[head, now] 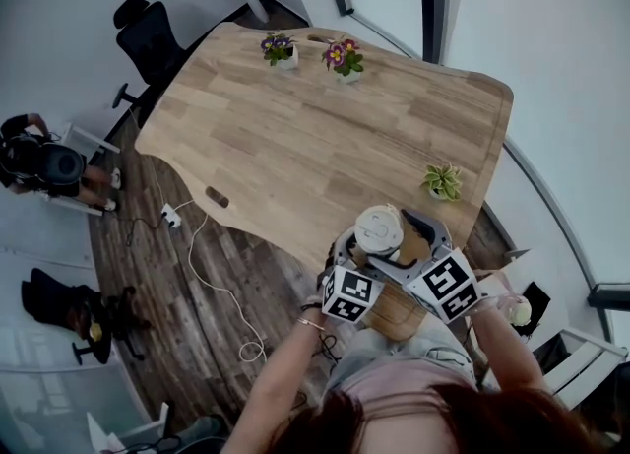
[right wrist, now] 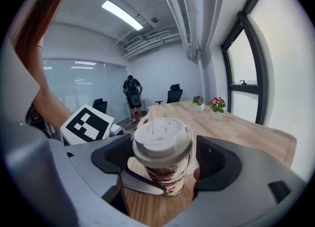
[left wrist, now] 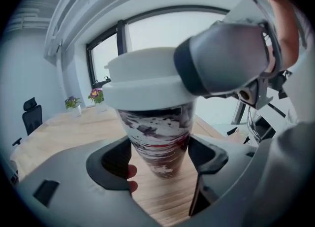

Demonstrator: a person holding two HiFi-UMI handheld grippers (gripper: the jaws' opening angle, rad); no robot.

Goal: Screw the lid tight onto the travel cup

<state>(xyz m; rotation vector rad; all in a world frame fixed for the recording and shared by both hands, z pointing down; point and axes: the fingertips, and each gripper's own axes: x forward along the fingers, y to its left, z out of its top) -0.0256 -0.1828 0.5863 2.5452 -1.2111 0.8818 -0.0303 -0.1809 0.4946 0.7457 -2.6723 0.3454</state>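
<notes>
The travel cup (left wrist: 156, 140) has a dark red and white marbled body and a white lid (right wrist: 161, 140). It stands up off the wooden table (head: 295, 147), near its front edge. My left gripper (left wrist: 160, 159) is shut on the cup body, with a pad against each side. My right gripper (right wrist: 165, 157) is shut on the lid from the other side, and its grey finger (left wrist: 221, 58) shows against the lid rim in the left gripper view. In the head view both grippers meet round the lid (head: 379, 229), left gripper (head: 362, 253) and right gripper (head: 399, 245).
Two flower pots (head: 279, 49) (head: 344, 57) stand at the table's far end and a small green plant (head: 443, 182) sits near its right edge. An office chair (head: 148, 38), a floor cable with a power strip (head: 170, 214) and a person (head: 39, 162) are off to the left.
</notes>
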